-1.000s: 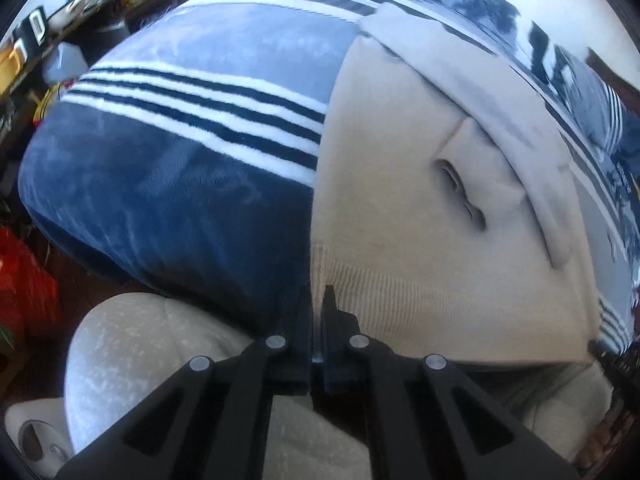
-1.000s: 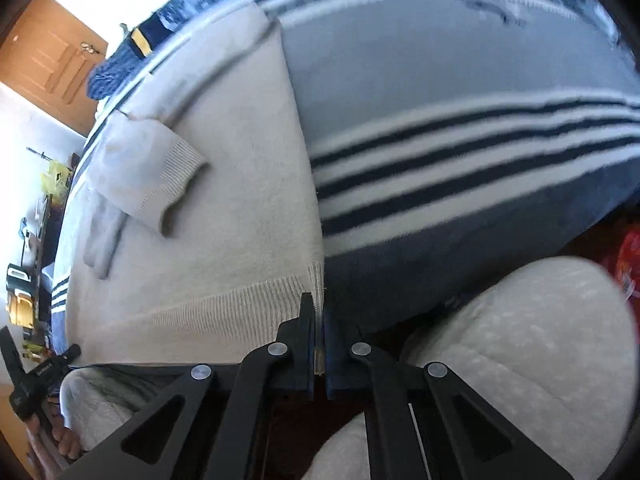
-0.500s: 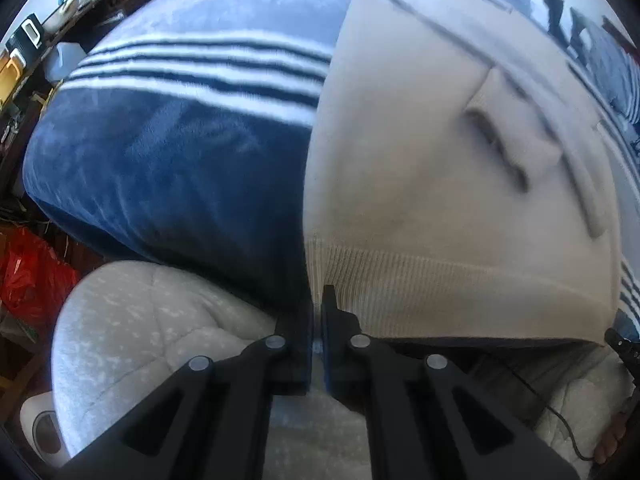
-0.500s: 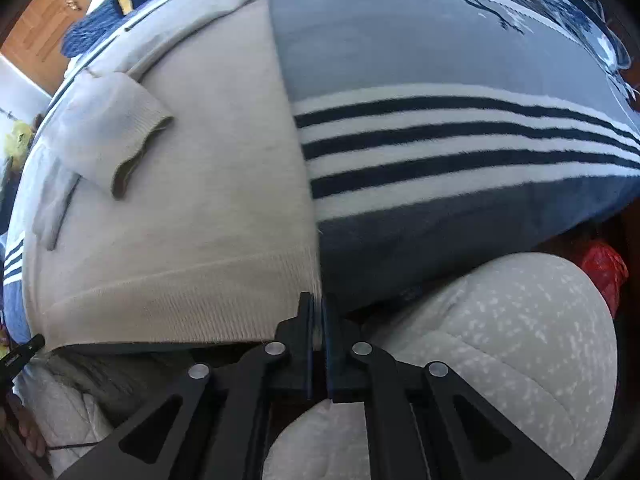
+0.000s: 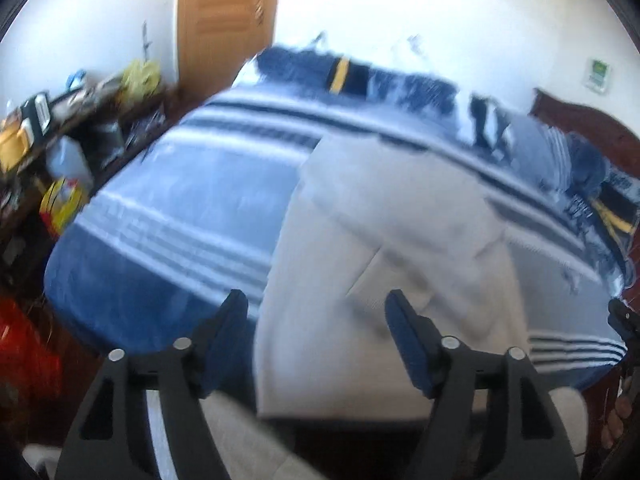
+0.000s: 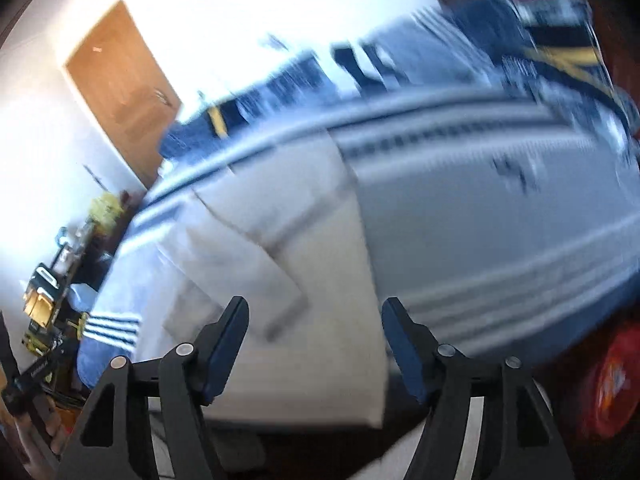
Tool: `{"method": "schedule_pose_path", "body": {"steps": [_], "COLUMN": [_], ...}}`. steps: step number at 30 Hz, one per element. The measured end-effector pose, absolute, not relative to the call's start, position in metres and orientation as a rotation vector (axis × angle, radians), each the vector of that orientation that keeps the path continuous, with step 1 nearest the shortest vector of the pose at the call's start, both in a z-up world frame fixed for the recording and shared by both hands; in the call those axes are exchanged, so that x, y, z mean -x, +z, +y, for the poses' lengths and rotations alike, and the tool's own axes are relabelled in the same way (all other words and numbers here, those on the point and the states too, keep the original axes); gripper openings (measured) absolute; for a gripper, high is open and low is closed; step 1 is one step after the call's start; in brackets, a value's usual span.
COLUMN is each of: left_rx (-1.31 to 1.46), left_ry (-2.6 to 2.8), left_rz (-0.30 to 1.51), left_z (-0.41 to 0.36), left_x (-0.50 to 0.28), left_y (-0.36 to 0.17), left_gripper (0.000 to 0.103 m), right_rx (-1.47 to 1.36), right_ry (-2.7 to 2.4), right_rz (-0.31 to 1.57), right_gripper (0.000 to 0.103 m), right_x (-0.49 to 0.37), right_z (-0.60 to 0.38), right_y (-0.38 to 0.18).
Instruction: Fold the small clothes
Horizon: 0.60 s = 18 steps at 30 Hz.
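A cream knitted sweater (image 5: 384, 264) lies flat on a blue striped blanket (image 5: 168, 216), its sleeves folded across the body and its hem at the near edge of the bed. My left gripper (image 5: 318, 320) is open and empty, raised above the hem's left part. In the right wrist view the sweater (image 6: 320, 280) lies the same way, and my right gripper (image 6: 314, 324) is open and empty above the hem's right part. Both views are motion-blurred.
A wooden door (image 5: 228, 20) stands behind the bed. A cluttered shelf (image 5: 48, 120) runs along the left wall. A red bag (image 6: 616, 384) sits on the floor at the right. A pale cushion (image 5: 248, 440) lies below the bed edge.
Both grippers were shut on the sweater's hem corners. They have let go, opened wide and lifted up and back, so the door and walls have come into view.
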<state>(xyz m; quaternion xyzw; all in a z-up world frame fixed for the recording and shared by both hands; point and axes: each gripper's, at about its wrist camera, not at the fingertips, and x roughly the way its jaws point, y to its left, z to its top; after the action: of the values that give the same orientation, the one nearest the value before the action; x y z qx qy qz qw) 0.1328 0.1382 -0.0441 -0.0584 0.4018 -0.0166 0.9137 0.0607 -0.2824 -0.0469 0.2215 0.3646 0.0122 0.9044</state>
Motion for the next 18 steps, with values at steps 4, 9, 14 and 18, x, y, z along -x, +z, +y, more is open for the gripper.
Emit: {"method": "schedule_pose_path", "body": {"steps": [4,9,14,18], "left_rx": [0.049,0.079,0.106,0.072], "left_ry": [-0.019,-0.045,-0.010,-0.019], "left_rz": [0.751,0.765,0.865,0.877], "left_z": [0.124,0.126,0.133,0.124], "left_x": [-0.164,-0.225,-0.316,-0.377], "left_y": [-0.022,-0.023,-0.042,-0.060], "left_gripper": [0.074,0.077,0.077,0.077], "right_rx": [-0.428,-0.472,-0.535,-0.548], "right_ry": [0.054,0.097,0.148,0.171], "right_rz": [0.694,0.709,0.792,0.855], "right_gripper": [0.088,0.088,0.088,0.088], "right_x": [-0.084,-0.135,-0.207,-0.272], "right_z": [-0.275,-0.279,-0.296,-0.302], "right_y": [-0.021,-0.018,-0.040,-0.068]}}
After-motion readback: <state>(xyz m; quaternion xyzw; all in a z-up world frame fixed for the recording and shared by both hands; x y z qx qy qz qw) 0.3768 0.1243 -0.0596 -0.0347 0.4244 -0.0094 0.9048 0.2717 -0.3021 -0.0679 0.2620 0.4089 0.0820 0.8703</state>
